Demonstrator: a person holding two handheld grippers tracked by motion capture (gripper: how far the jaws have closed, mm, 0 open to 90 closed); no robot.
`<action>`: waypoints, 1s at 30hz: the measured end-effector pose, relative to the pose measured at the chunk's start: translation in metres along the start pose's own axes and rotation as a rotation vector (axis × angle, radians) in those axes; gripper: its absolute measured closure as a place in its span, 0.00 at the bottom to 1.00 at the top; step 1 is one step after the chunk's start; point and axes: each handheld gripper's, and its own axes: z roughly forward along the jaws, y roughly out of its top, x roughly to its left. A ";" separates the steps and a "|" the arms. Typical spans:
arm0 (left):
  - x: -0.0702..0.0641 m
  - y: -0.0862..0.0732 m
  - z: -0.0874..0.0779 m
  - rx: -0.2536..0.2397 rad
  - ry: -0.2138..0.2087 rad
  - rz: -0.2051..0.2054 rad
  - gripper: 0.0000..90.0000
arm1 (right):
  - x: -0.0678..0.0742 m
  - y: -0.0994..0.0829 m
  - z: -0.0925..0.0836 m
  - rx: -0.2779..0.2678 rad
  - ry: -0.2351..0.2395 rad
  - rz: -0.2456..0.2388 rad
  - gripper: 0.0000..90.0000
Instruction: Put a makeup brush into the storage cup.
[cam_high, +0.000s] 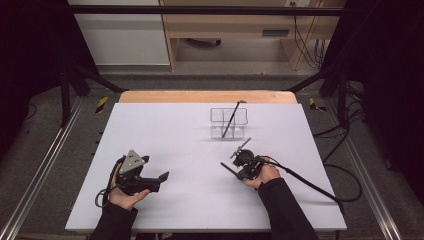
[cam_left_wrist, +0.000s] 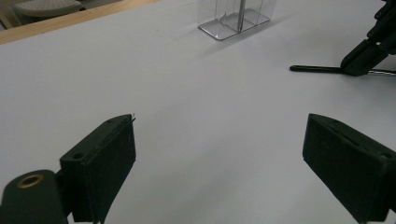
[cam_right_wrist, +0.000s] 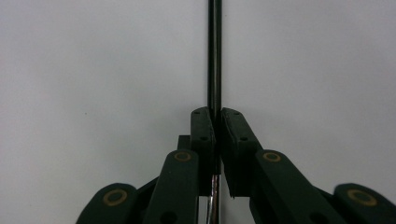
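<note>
my right tongs (cam_right_wrist: 217, 122) are pinched tight on a thin black stick (cam_right_wrist: 214, 56). the two black jaws press on it from both sides, with no gap left. in the right gripper view the stick runs straight up from between the jaws, over the white surface (cam_right_wrist: 93, 70). below the jaws a shiny silver bit of it shows.

in the high view my right tongs (cam_high: 239, 168) are low over the surface, on the right side and near my edge. the stick (cam_high: 229, 170) pokes out of them to the left and lies close to the surface. i cannot tell if its tip touches. in the left gripper view the stick (cam_left_wrist: 315, 69) lies flat and long, with my right tongs (cam_left_wrist: 362, 63) clamped on its right end.

my left tongs (cam_left_wrist: 219, 154) are wide open and hold nothing. just bare white surface shows between the two jaws. in the high view my left tongs (cam_high: 162, 177) sit on the left side, well apart from the right ones, and point to the right.

farther back, near the middle of the surface, stands a clear box (cam_high: 228, 123) with little rooms in it. another dark stick (cam_high: 232, 120) leans inside it, with its top sticking out past the rim. in the left gripper view the clear box (cam_left_wrist: 233, 18) is at the top.
</note>
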 end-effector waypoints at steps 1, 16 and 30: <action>0.000 0.000 0.000 0.000 0.000 0.000 0.10 | 0.000 0.000 0.000 -0.002 -0.001 0.000 0.94; -0.002 0.001 0.000 0.001 -0.002 0.012 0.10 | -0.003 0.004 -0.029 -0.100 0.036 -0.003 0.94; -0.009 0.005 -0.001 -0.005 -0.012 0.039 0.10 | 0.004 0.024 -0.068 -0.217 0.068 -0.056 0.94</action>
